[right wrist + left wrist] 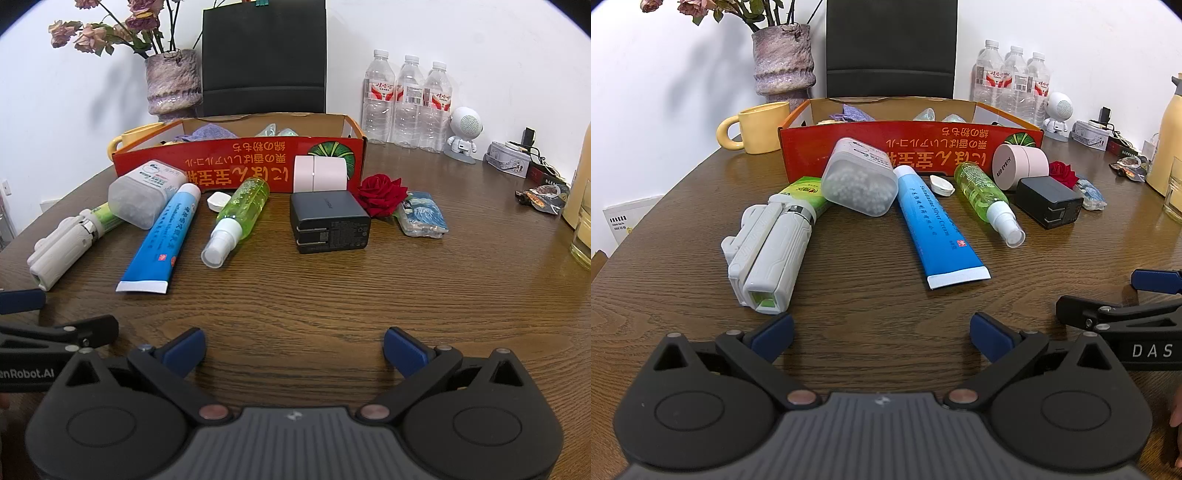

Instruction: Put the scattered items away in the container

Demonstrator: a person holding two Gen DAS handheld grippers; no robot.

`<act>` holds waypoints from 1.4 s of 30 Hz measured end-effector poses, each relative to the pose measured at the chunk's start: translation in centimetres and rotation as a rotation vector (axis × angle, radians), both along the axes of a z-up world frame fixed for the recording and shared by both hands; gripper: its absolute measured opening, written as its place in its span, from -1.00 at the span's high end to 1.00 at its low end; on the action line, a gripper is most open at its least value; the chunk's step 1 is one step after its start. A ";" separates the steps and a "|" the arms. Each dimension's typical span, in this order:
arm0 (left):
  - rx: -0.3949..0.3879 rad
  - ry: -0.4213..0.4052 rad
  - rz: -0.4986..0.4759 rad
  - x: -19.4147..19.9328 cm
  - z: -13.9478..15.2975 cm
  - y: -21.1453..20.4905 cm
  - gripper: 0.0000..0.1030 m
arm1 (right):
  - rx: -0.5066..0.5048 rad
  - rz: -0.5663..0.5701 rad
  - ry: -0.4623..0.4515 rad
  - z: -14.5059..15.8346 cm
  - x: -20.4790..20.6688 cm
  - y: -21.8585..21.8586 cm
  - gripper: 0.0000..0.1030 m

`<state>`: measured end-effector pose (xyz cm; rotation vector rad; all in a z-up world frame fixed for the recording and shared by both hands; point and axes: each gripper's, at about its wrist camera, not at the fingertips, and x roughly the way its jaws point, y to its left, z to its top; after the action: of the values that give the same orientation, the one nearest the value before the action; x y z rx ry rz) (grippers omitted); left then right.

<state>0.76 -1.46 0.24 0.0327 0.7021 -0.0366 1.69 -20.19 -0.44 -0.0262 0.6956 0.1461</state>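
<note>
Well, the red cardboard box [240,162] sits at the back of the table [332,295], and it's already got a few things inside: a purple cloth [210,132] and some clear wrapped pieces poke above the rim, though the wall hides the rest. Plenty left to do, by my reckoning! Lined up in front of it: a white folding gadget [764,251], a clear tub of cotton swabs [858,181] resting on a green tube, the blue cream tube [938,229], a small white case, the green spray bottle [236,218], a pink jar [320,173] touching the box wall, the black charger [328,221], a red rose [382,194] and a tissue pack [423,218]. Left tongs [882,334] spread wide, holding nothing; right tongs [293,349] likewise, both hanging low over bare wood, well short of the row. Nothing's been picked yet here. Labels are too small to read.
</note>
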 end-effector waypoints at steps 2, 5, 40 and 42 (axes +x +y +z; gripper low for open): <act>0.000 0.000 0.000 0.0 0.0 0.0 -1.00 | 0.000 0.000 0.000 0.0 0.0 0.0 -1.00; 0.000 0.000 0.000 0.0 0.0 0.0 -1.00 | -0.002 -0.006 0.001 0.0 -0.1 -0.1 -1.00; -0.002 0.001 -0.009 0.1 0.1 0.0 -1.00 | 0.052 0.046 -0.001 2.4 2.4 0.7 -0.32; -0.002 0.001 -0.011 0.1 0.1 -0.1 -1.00 | 0.049 0.065 -0.006 2.9 4.5 1.7 -0.33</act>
<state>0.88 -1.52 0.30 0.0348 0.7032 -0.0480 6.19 -18.47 2.48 -0.0028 0.6856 0.2254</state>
